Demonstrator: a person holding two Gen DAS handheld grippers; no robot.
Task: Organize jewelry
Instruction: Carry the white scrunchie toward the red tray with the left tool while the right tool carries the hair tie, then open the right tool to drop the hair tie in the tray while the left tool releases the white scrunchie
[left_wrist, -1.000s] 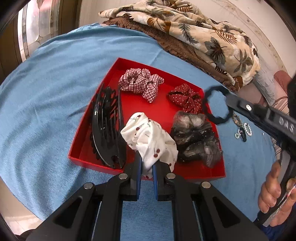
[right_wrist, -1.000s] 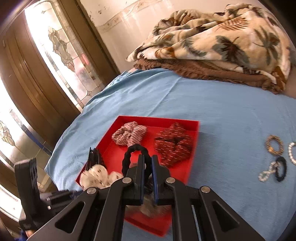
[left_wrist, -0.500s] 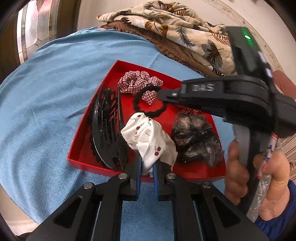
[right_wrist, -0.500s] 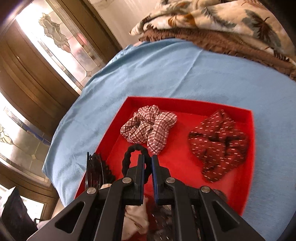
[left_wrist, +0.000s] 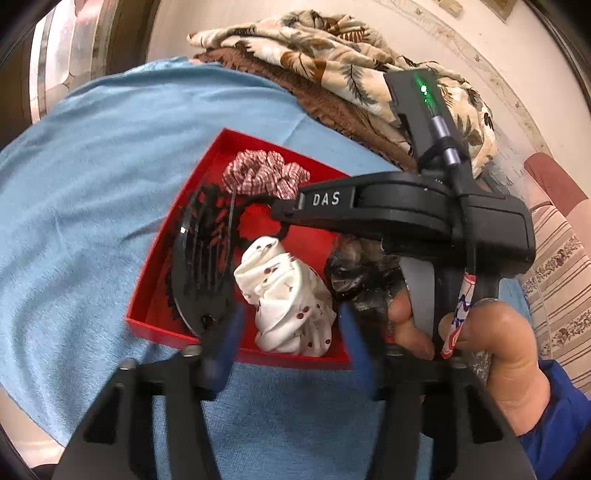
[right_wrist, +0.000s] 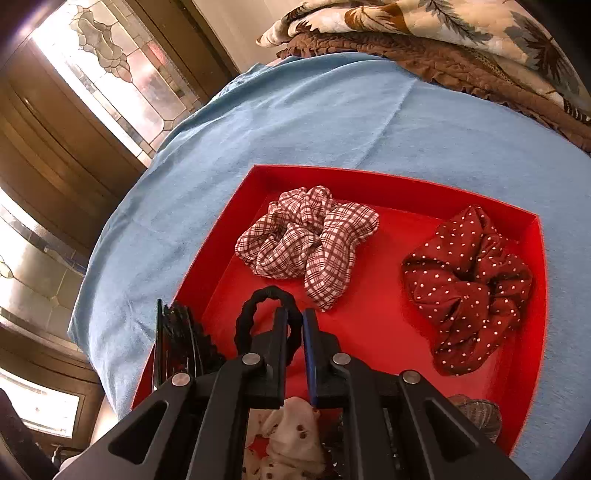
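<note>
A red tray lies on a blue cloth. It holds a plaid scrunchie, a dark red dotted scrunchie, a black claw clip, a grey-black scrunchie and a white cherry-print scrunchie. My left gripper is at the tray's near edge. Its jaws are opening, and the white scrunchie lies loose between them. My right gripper hangs low over the tray's middle, shut on a black ribbed hair tie. In the left wrist view the right gripper crosses over the tray.
Folded leaf-print and brown blankets lie behind the tray on the blue cloth. A stained-glass door stands at the left. A person's hand holds the right gripper's handle near the tray's right corner. A striped cushion is at the right.
My left jaws have spread apart and let go of the white scrunchie. The right gripper has come in over the tray and down, still carrying the black hair tie.
</note>
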